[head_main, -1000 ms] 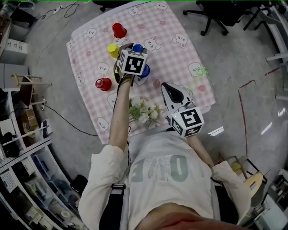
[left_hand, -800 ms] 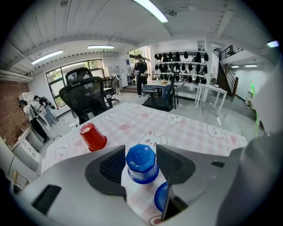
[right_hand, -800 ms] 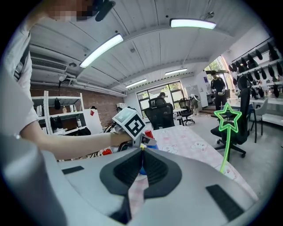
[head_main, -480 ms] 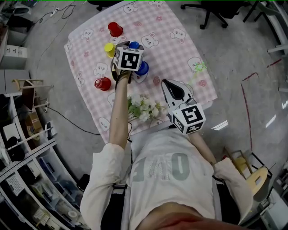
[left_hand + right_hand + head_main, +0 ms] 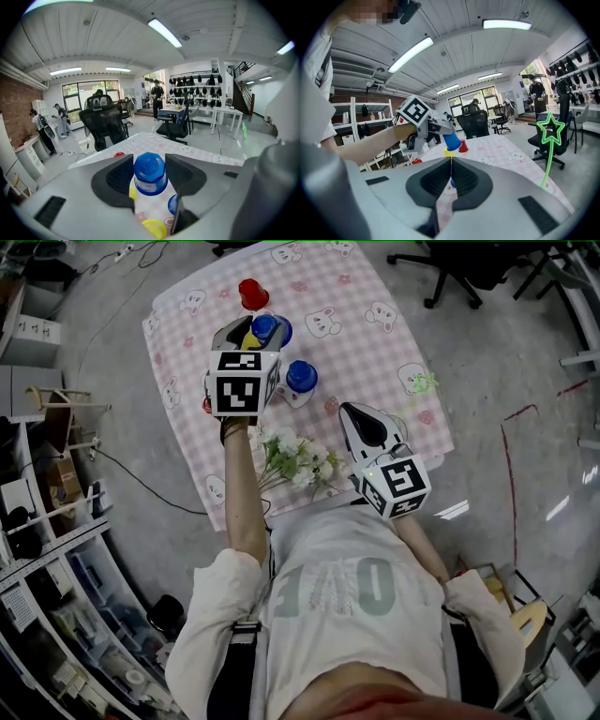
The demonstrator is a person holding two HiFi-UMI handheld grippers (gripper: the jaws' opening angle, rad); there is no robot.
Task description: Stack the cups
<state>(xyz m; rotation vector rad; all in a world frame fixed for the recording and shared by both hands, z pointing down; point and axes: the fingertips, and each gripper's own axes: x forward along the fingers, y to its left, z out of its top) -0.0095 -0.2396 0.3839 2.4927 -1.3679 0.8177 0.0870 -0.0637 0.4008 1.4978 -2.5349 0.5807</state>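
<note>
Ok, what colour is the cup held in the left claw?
Blue. The cup shows best in the left gripper view, between its jaws.

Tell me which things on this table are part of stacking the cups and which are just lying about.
Part of the job:
- blue cup gripped in the left gripper
- second blue cup
- yellow cup
- red cup

Just lying about:
- white flowers
- green star stick
</note>
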